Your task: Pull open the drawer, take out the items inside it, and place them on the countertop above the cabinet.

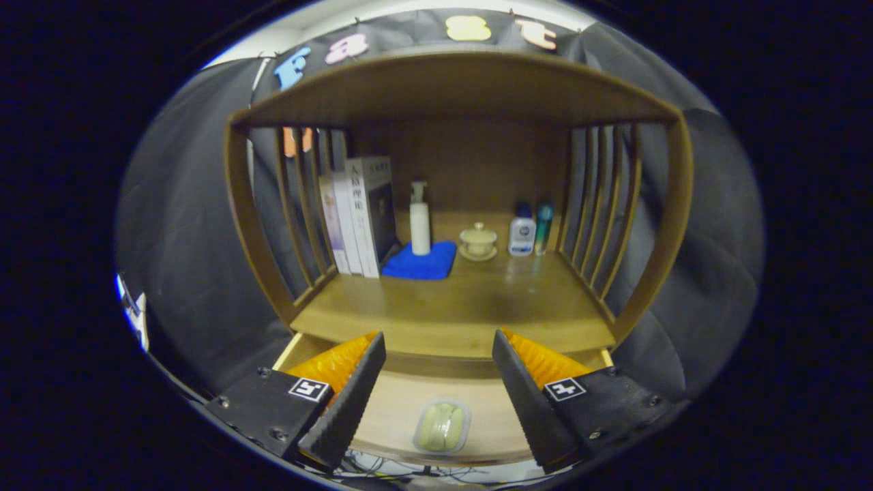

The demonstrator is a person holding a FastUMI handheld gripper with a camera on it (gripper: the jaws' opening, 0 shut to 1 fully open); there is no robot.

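**Claw spread above open drawer, packet lying between the fingers**

Claw (pixel 438 368) spread wide, nothing pinched, both fingers (pixel 344 402) free of contact. Drawer (pixel 392 409) is pulled out beneath the claw. One small clear-wrapped packet (pixel 442 426) with pale greenish contents lies flat on the drawer floor, in the gap between the fingers and nearer their base than their tips, touching neither.

Just ahead of the fingertips: front edge of the cabinet's table (pixel 464 307), its near part bare. Well beyond the fingers, toward the back panel, a row of things. Ahead-left: upright books (pixel 358 215) against the slatted side. Next to them a blue cloth (pixel 421 261) with a white pump bottle (pixel 419 221) standing on it. Straight ahead: a lidded cup on its saucer (pixel 478 242). Ahead-right: a small white bottle (pixel 522 232) with a slim teal bottle (pixel 543 225) just beside it.
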